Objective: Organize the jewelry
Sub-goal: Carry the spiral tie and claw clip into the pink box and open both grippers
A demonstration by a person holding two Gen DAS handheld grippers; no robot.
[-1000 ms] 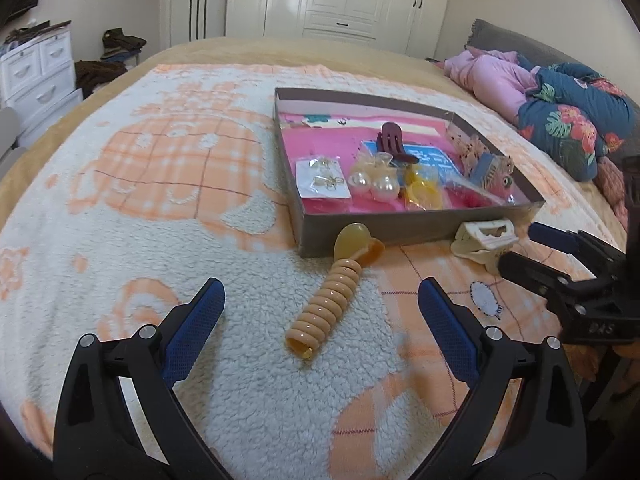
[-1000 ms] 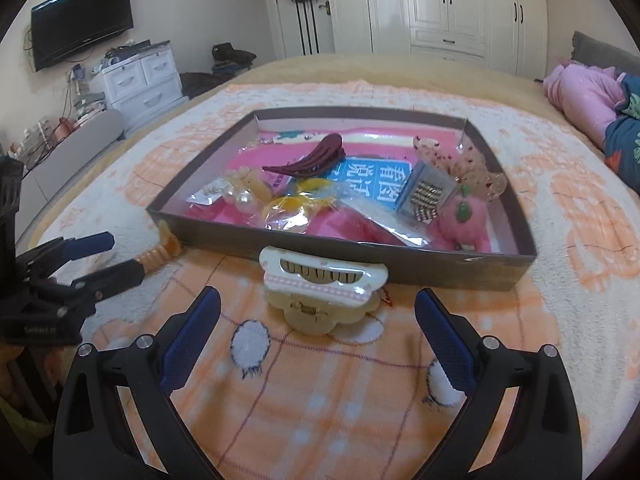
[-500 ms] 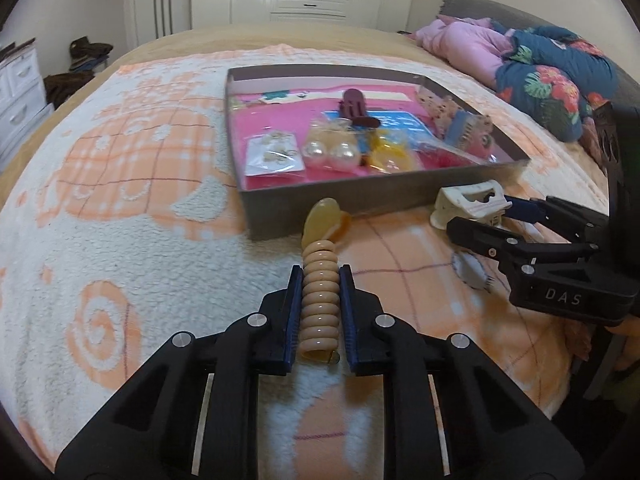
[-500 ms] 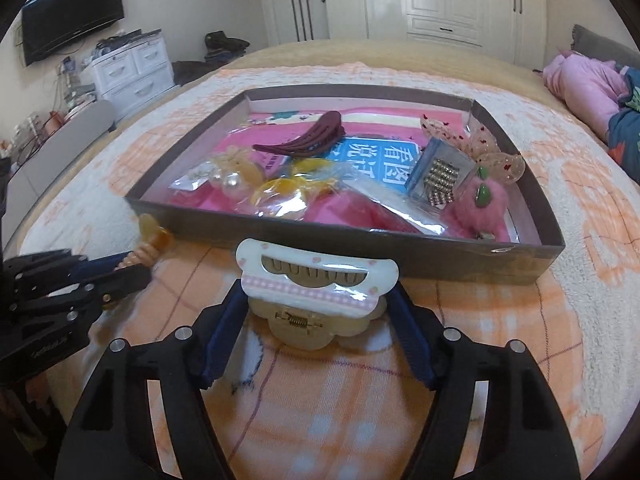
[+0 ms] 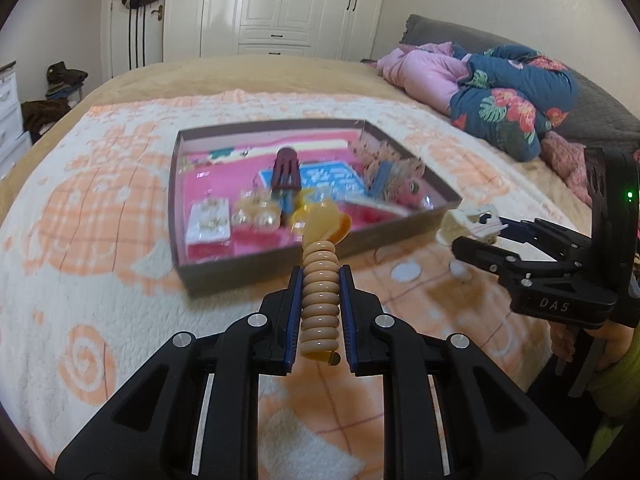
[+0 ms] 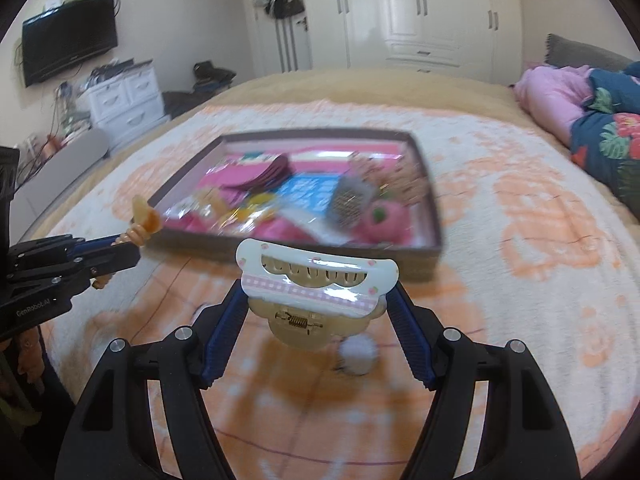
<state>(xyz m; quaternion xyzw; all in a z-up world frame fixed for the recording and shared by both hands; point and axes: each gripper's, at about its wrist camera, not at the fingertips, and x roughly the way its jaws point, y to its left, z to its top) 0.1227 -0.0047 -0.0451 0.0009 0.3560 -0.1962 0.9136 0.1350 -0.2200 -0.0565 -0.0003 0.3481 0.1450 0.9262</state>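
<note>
My left gripper point(image 5: 320, 276) is shut on a peach spiral hair tie point(image 5: 320, 300) with an amber end piece, held off the blanket in front of the brown tray point(image 5: 248, 266). My right gripper point(image 6: 318, 304) is shut on a cream claw hair clip point(image 6: 316, 280) with a pink checked band, also lifted, just before the tray's near wall point(image 6: 416, 260). The tray holds several hair accessories on a pink lining: a dark red clip point(image 5: 287, 168), pearl pieces, yellow items, a pink pom-pom point(image 6: 386, 222). Each gripper shows in the other's view: the right gripper point(image 5: 476, 226) and the left gripper point(image 6: 132, 242).
The tray lies on a white and orange fleece blanket point(image 5: 92, 216) covering a bed. Pink and floral bedding point(image 5: 512, 96) is piled at the right. A white dresser point(image 6: 124, 100) and a wall television point(image 6: 68, 54) stand left; wardrobes line the back wall.
Both grippers went from open to shut, the left on the spiral hair tie and the right on the claw clip. Both then rose off the blanket with their items.
</note>
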